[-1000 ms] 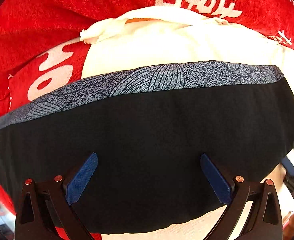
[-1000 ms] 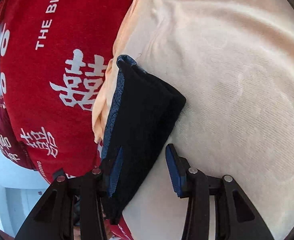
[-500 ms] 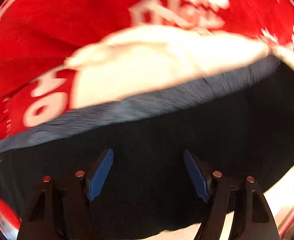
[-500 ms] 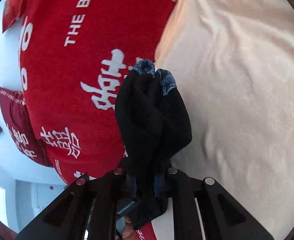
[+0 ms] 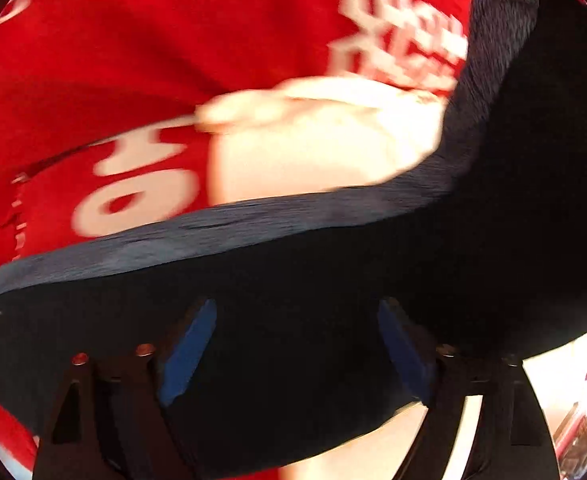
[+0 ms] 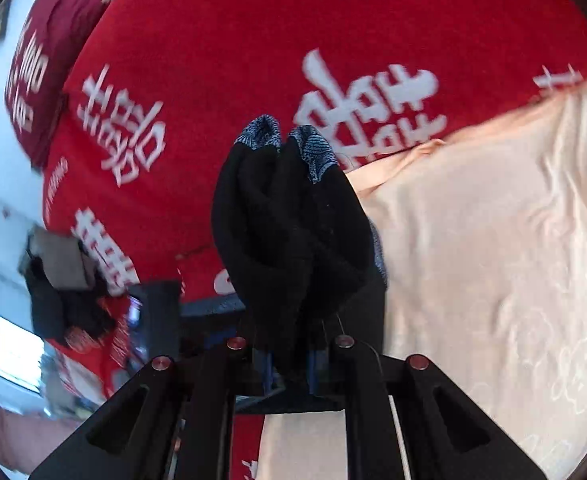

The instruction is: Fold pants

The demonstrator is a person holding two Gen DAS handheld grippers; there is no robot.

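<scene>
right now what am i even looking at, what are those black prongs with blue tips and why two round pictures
No robot here: a person holds a two-finger claw in each hand, with a fisheye camera on each looking along its fingers, hence two round pictures. The left-wrist picture shows the left claw open, its blue pads apart over the black pants, whose grey patterned band runs across. The right-wrist picture shows the right claw shut on a bunched end of the pants. Underneath lie a cream cloth and a red blanket with white lettering.
</scene>
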